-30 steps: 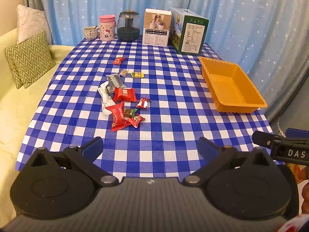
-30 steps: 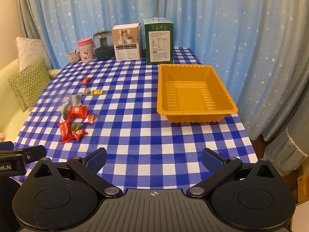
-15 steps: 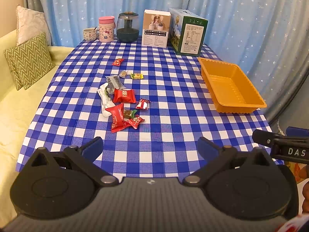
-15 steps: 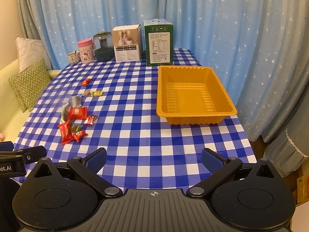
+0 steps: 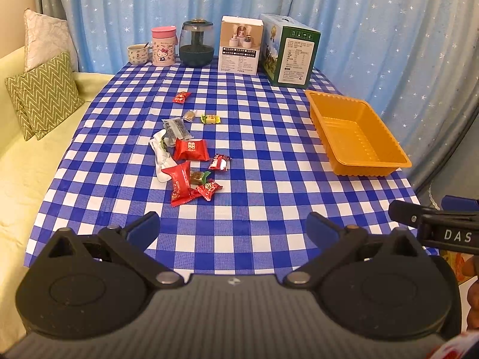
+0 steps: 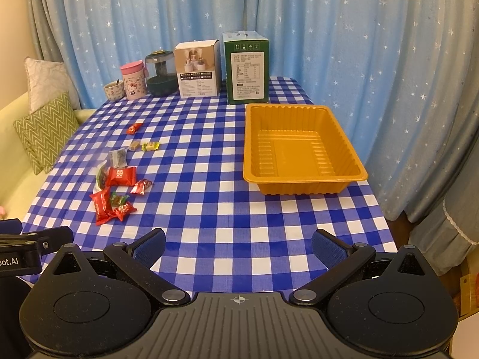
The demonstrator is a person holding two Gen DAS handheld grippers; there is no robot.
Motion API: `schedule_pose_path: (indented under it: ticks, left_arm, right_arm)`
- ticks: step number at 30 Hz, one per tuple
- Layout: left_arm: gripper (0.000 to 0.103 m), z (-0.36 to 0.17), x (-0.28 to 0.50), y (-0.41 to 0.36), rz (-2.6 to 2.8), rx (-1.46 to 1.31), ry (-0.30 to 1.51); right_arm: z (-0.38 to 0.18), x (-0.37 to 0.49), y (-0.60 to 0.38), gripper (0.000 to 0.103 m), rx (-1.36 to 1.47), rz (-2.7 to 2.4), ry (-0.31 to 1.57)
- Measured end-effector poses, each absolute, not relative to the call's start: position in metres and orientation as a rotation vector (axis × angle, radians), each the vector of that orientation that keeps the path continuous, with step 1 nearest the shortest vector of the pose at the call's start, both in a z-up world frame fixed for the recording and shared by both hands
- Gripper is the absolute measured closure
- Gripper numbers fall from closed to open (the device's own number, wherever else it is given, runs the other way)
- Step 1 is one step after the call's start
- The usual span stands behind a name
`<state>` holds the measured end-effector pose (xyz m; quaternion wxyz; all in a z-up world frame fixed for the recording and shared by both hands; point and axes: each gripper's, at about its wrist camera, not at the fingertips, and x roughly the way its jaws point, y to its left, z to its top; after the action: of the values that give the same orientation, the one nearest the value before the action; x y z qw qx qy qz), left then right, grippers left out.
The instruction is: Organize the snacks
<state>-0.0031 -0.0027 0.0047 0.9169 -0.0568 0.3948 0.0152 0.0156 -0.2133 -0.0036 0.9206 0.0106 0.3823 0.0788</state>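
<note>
Glossy plastic tray (image 6: 302, 176), shiny foil wrappers (image 5: 190, 149), cloth tablecloth (image 6: 209, 203)

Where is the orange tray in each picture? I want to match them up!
Left wrist view: the orange tray sits at the right side of the table, empty.
Right wrist view: the same tray is right of the middle, empty.
Shared landmark: the green box stands just behind the tray in both views.

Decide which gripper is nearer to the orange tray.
Right. The right gripper hangs open at the near table edge, almost facing the orange tray; the left gripper, also open, sits further left, facing the snacks.
</note>
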Motion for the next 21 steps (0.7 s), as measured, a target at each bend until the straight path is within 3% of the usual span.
schedule_pose_path:
  ticks: [21]
  left_arm:
    - [0.0, 0.0056, -0.0043, -0.0069, 0.031, -0.117, 0.812]
  right_arm:
    - [-0.0043, 0.014, -0.2125, 0.0, 0.023, 0.162, 0.788]
